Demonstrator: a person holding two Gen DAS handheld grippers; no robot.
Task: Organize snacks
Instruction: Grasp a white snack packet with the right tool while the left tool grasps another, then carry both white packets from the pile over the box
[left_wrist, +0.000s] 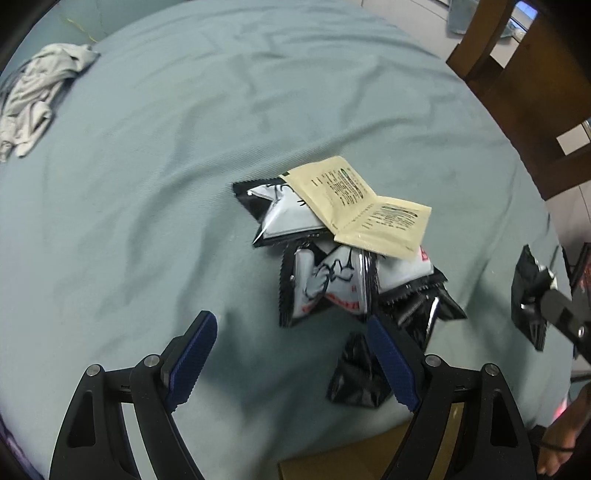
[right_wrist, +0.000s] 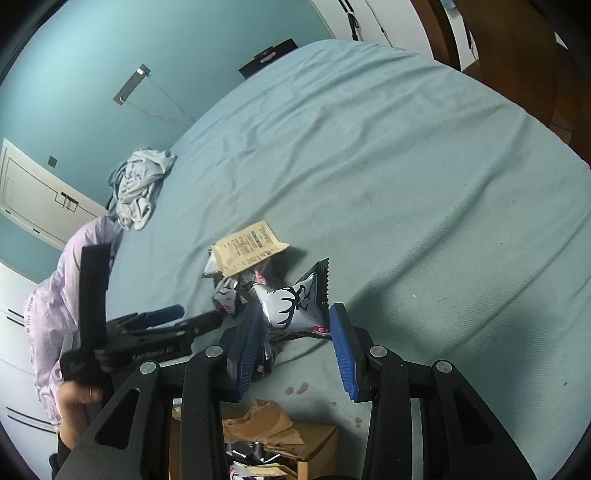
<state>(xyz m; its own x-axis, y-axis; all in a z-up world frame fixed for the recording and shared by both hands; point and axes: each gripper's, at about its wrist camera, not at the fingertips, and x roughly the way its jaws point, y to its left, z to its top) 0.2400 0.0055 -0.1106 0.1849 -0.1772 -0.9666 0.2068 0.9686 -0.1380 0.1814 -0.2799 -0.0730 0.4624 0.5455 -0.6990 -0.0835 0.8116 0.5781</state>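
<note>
Teal bedsheet (left_wrist: 155, 155) carries everything here, with a crumpled grey garment (left_wrist: 33, 96) far off at the upper left, well apart from the snacks. Nearer the middle, the left gripper (left_wrist: 291, 354) hangs over the bed with its jaws spread wide and nothing between them, pointed down just short of the snack pile (left_wrist: 332, 251). That pile is a loose heap of black-and-white packets with two beige sachets (left_wrist: 365, 210) lying across the top and a black packet (left_wrist: 356, 376) at its near edge. To the right, the right gripper (right_wrist: 291, 332) has its jaws partly closed around one black-and-white snack packet (right_wrist: 295, 302), lifted clear of the sheet. A cardboard box (right_wrist: 295, 443) sits below the bed edge with some wrappers inside, so I judge a few snacks already sorted and most of the heap left to go. Much of the box is cut off by the gripper bodies, its contents are hard to read, and how many packets lie buried under the sachets cannot be told
</note>
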